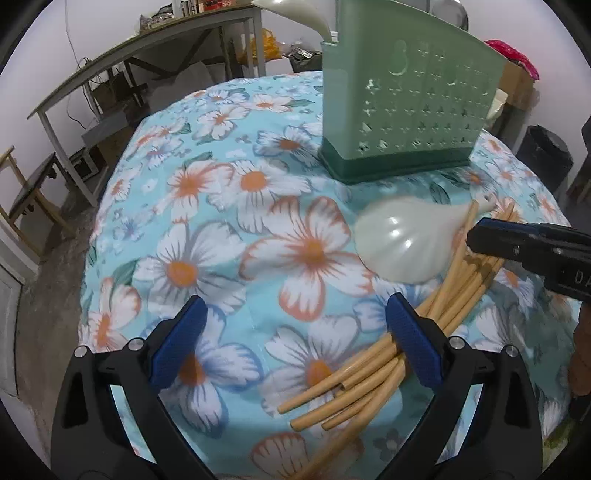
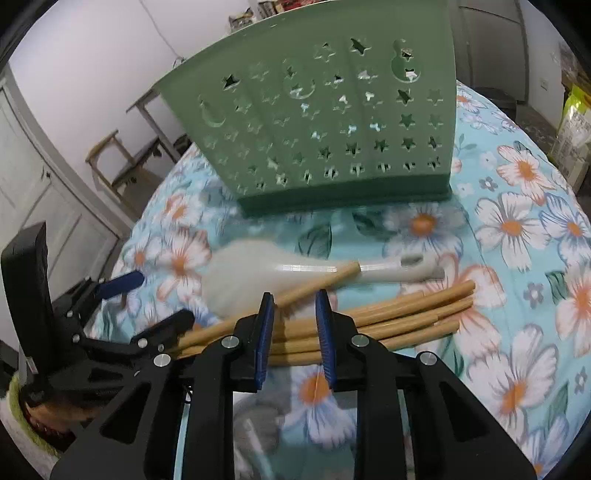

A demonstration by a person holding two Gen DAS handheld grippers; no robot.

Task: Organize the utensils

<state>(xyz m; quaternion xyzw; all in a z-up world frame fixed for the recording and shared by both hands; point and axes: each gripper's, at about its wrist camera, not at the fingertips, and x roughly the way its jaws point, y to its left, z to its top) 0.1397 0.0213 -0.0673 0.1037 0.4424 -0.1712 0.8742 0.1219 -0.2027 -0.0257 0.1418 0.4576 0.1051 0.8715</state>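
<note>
A bundle of tan chopsticks (image 1: 369, 376) (image 2: 406, 314) lies on the flowered cloth in front of a green perforated utensil holder (image 1: 402, 110) (image 2: 332, 122). A white spoon (image 1: 402, 240) (image 2: 258, 273) rests beside and partly over the chopsticks. My left gripper (image 1: 295, 321) (image 2: 155, 299) is wide open just above the cloth, its right finger touching the near ends of the chopsticks. My right gripper (image 2: 295, 317) (image 1: 476, 236) hovers over the middle of the bundle. Its jaws stand a narrow gap apart, and the chopsticks show through the gap without the pads pressing on them.
A cream utensil (image 1: 295, 14) sticks out of the holder's top. The round table's edge (image 1: 110, 229) drops to the floor at the left. Beyond it stand a metal-frame table (image 1: 147, 48) and a wooden stool (image 2: 118, 162). A dark bin (image 1: 546, 155) is at the right.
</note>
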